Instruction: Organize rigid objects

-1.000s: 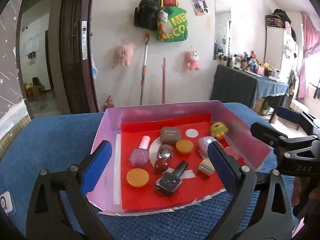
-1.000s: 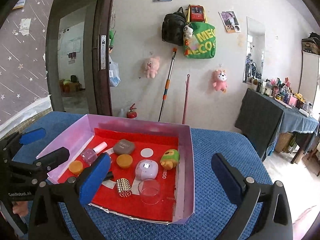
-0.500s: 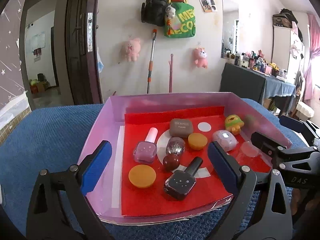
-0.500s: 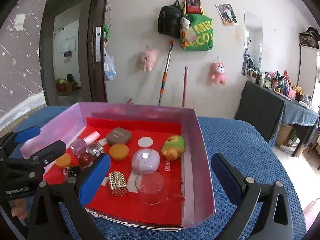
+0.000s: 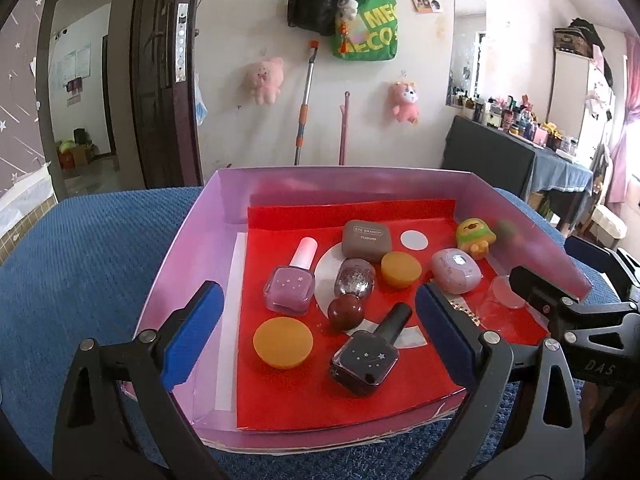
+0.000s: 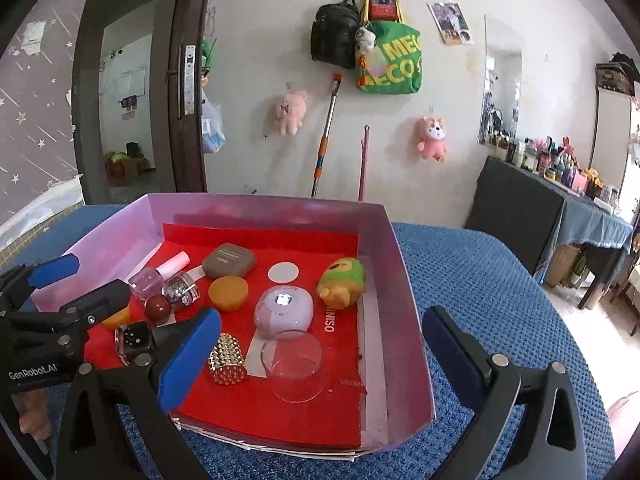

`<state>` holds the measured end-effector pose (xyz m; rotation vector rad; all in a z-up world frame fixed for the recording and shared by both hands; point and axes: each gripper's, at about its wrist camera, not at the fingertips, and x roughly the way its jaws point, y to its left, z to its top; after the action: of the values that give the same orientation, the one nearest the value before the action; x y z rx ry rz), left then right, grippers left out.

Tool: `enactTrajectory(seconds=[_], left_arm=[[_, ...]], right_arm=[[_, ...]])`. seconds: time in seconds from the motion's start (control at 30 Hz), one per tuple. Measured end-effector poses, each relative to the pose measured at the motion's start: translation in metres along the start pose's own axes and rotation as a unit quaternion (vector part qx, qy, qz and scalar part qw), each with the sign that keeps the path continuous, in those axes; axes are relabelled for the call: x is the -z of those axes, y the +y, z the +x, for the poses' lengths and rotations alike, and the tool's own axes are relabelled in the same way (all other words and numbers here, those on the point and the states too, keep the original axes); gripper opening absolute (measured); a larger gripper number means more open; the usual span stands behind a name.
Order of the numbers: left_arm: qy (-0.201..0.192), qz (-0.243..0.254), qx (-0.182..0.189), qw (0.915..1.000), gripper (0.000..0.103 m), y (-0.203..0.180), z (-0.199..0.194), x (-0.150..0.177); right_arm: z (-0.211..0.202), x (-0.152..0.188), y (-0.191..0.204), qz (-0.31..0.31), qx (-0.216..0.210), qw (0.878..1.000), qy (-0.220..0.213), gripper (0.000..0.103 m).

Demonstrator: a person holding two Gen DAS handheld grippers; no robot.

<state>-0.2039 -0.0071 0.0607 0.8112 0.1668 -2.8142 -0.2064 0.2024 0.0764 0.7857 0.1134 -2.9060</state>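
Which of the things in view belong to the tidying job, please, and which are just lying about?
For the job: pink box, dark polish bottle, pink polish bottle, grey compact, orange lids, clear cup.
Just about: backpack, green bag, mop, plush toys.

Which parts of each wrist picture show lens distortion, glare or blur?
Left wrist view: the door frame bows outward, black vignette fills the corners, and the box's right wall shows smeared reflections. Right wrist view: the same fisheye bowing; the window side at far right is washed out, and the clear cup and lilac case carry bright highlights.
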Motion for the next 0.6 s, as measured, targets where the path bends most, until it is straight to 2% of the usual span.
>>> enactTrajectory(seconds=[0.6], left_arm=[[0.015, 0.005, -0.008, 0.9998, 0.098, -0.002, 0.0052, -0.0009]], right_arm=[[0.0021, 0.0019, 0.0018, -0.001, 0.008, 1.0, 0.008, 0.103]])
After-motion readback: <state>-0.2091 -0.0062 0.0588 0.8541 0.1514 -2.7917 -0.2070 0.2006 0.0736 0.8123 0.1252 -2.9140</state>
